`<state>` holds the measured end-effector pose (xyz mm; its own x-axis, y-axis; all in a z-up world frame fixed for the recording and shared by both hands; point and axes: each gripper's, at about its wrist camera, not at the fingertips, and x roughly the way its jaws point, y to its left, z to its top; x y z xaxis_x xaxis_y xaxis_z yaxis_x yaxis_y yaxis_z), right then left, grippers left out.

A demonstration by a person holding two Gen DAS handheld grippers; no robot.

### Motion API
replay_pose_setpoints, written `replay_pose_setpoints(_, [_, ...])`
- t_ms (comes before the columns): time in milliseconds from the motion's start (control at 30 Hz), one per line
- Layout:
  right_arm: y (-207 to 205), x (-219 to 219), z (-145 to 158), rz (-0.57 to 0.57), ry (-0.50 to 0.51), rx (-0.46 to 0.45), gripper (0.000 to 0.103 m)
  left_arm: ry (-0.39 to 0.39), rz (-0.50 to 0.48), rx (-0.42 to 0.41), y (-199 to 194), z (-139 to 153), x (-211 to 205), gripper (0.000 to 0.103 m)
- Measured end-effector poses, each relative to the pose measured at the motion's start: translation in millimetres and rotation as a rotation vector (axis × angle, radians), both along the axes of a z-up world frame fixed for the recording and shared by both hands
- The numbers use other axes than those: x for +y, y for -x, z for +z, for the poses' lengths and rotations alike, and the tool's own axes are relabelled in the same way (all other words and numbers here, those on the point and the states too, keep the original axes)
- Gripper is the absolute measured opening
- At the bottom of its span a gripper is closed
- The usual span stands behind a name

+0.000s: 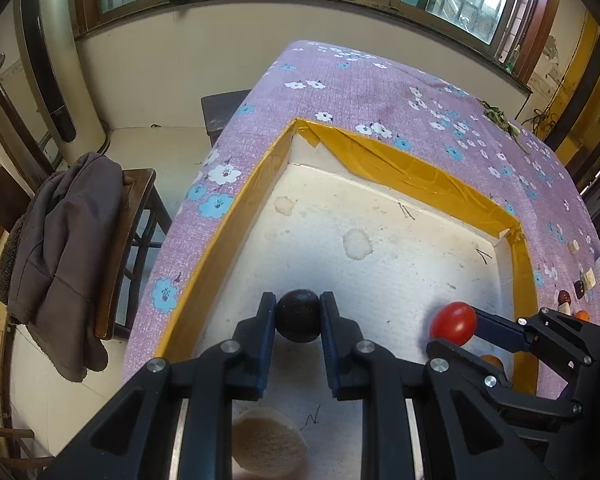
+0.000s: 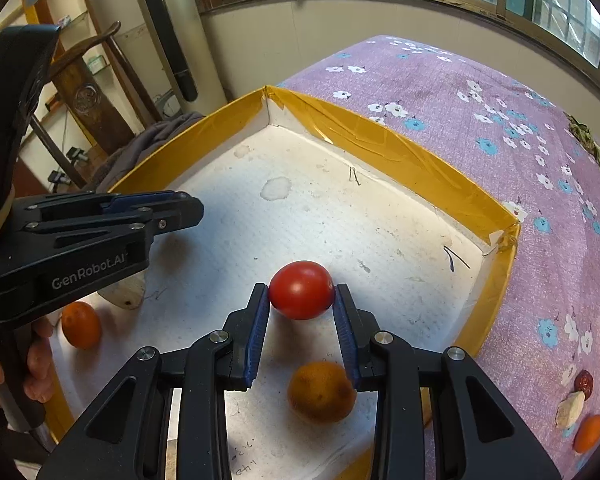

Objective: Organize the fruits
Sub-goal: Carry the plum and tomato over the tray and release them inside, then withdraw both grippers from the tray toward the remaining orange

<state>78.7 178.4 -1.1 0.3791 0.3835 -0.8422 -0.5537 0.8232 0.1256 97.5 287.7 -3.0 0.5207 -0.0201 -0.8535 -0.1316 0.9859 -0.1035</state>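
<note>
My left gripper [image 1: 298, 314] is shut on a dark round fruit [image 1: 298, 316], held over the white floor of the yellow-rimmed box [image 1: 228, 216]. My right gripper [image 2: 302, 294] is shut on a red tomato [image 2: 302, 295], also over the box floor; the tomato also shows in the left wrist view [image 1: 453, 323]. In the right wrist view the left gripper [image 2: 196, 210] comes in from the left. Two small oranges [image 2: 81, 325] [image 2: 321, 392] lie on the box floor [image 2: 340, 220].
The box sits on a purple flowered tablecloth [image 2: 500, 120]. More small fruits and pale pieces [image 2: 584, 400] lie on the cloth to the right of the box. A chair with a grey jacket [image 1: 60, 248] stands left of the table.
</note>
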Motion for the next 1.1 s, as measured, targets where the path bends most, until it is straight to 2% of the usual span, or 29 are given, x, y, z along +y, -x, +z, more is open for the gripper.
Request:
replay_pose_setpoints(167, [-1.4, -1.4, -2.5, -0.018, 0.002, 0.011, 0.032, 0.001, 0.001, 0.01, -2.1, -4.2, 2.0, 0.025])
replay_pose_setpoints(633, [6.1, -22.0, 7.1, -0.079, 0.024, 0.008, 0.034, 0.017, 0.006, -0.015, 8.5, 3.6, -1.5, 0.05])
replay_pose_setpoints(667, [8.1, -23.5, 9.2, -0.081, 0.025, 0.003, 0.034, 0.011, 0.01, -0.019, 9.8, 5.0, -1.7, 0.052])
replay_pose_setpoints(733, [13.8, -26.8, 14.1, -0.084, 0.026, -0.008, 0.034, -0.015, 0.035, -0.032, 13.9, 7.8, -0.7, 0.069])
replay_pose_setpoints(867, [28.2, -37.5, 22.9, -0.093, 0.021, -0.021, 0.034, -0.001, 0.068, -0.059, 25.2, 14.3, 5.0, 0.07])
replay_pose_setpoints(967, [41.3, -50.7, 31.3, -0.102, -0.024, -0.021, 0.035, -0.017, 0.086, -0.074, 34.3, 18.4, 4.2, 0.075])
replay_pose_setpoints(1033, [50.6, -59.8, 37.8, -0.12, -0.034, -0.035, 0.041, -0.03, 0.091, -0.085, 41.7, 21.7, 0.0, 0.077])
replay_pose_setpoints(1100, [57.2, -67.4, 42.1, -0.125, -0.045, -0.044, 0.041, -0.036, 0.092, -0.095, 48.3, 25.4, -6.3, 0.079])
